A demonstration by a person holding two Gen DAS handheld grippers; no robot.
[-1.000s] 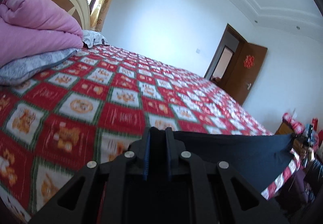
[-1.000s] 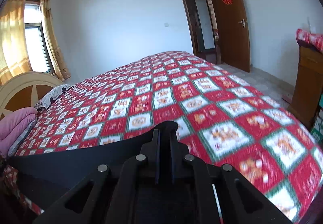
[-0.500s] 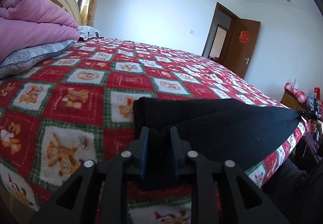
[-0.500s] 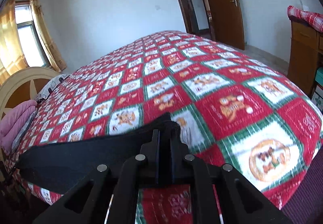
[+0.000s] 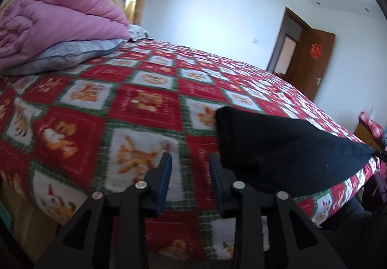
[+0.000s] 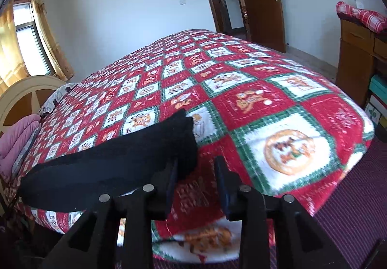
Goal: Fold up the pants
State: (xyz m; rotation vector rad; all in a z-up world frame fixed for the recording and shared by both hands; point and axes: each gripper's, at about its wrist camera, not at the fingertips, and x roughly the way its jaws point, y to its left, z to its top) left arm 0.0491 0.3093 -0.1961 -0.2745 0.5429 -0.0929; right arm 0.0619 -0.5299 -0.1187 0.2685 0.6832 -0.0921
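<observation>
The black pants (image 5: 285, 148) lie folded in a long strip along the near edge of the bed, on the red, white and green patterned bedspread (image 5: 145, 104). My left gripper (image 5: 189, 167) is open and empty, just left of the strip's left end. In the right wrist view the pants (image 6: 116, 160) stretch off to the left. My right gripper (image 6: 196, 169) is open and empty, just right of the strip's right end; its left finger (image 6: 170, 181) is close to the cloth.
A pink quilt (image 5: 55, 24) on a grey pillow (image 5: 65, 56) lies at the headboard end. A brown door (image 6: 261, 0) stands open beyond the bed. A wooden cabinet (image 6: 358, 56) with red plaid cloth stands at the right.
Both grippers have let go of the pants and opened. They have backed off a little, and the pants now rest flat on the bedspread.
</observation>
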